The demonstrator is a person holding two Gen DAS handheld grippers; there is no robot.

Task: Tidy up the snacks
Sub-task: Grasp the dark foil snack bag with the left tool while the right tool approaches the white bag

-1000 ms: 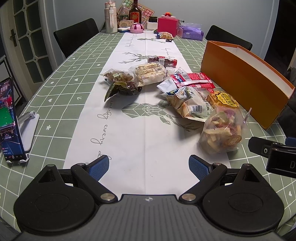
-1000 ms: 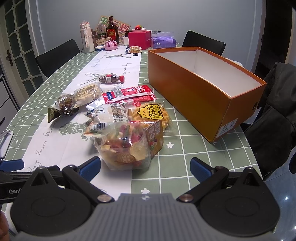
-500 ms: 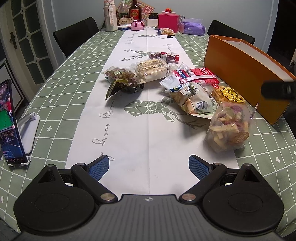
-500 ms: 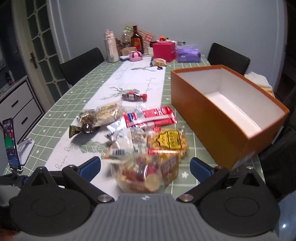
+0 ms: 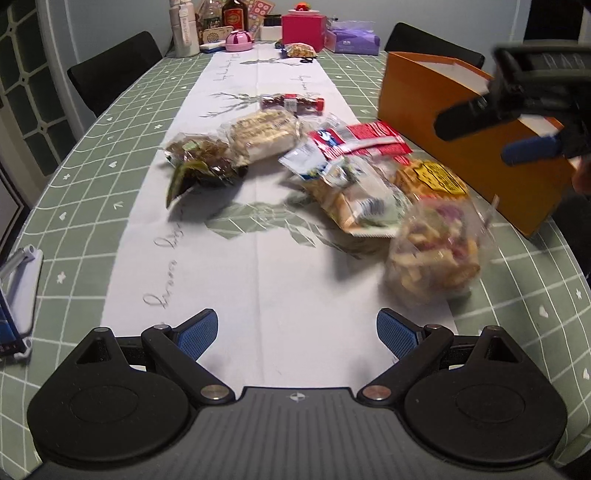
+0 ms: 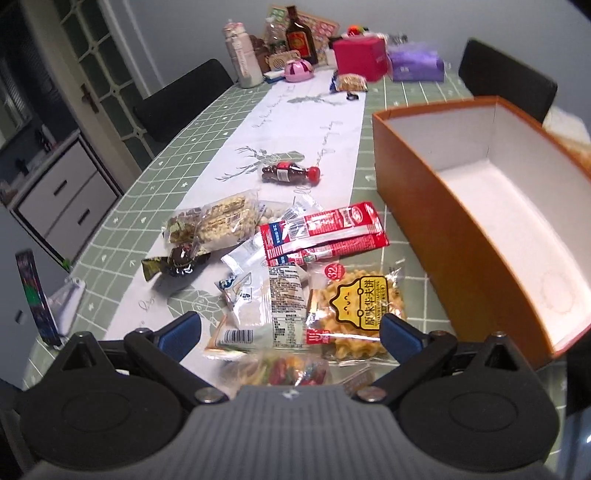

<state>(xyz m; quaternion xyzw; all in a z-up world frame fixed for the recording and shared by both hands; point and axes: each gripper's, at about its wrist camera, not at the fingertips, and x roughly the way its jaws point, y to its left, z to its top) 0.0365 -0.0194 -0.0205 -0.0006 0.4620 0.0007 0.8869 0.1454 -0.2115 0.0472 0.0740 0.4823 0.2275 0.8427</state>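
Several snack packs lie in a heap on the white runner: a clear bag of mixed crisps (image 5: 434,254), a yellow-label waffle pack (image 6: 354,302), a red packet (image 6: 325,230), a beige cracker pack (image 5: 264,134), a dark candy pack (image 5: 201,164) and a small cola-shaped bottle (image 6: 290,173). An empty orange box (image 6: 476,218) stands to their right. My left gripper (image 5: 297,334) is open and empty, low over the runner in front of the heap. My right gripper (image 6: 290,330) is open and empty, raised above the crisps and waffle pack; it also shows in the left wrist view (image 5: 517,129).
A phone on a white stand (image 6: 37,295) sits at the table's left edge. Bottles, a pink box (image 5: 303,27), a purple tissue pack (image 5: 352,37) and a small snack bag (image 6: 351,82) crowd the far end. Black chairs (image 5: 114,70) surround the table.
My right gripper has risen from table level and tilted downward over the snack heap, closer to the orange box. My left gripper has edged forward towards the heap. Both stay open.
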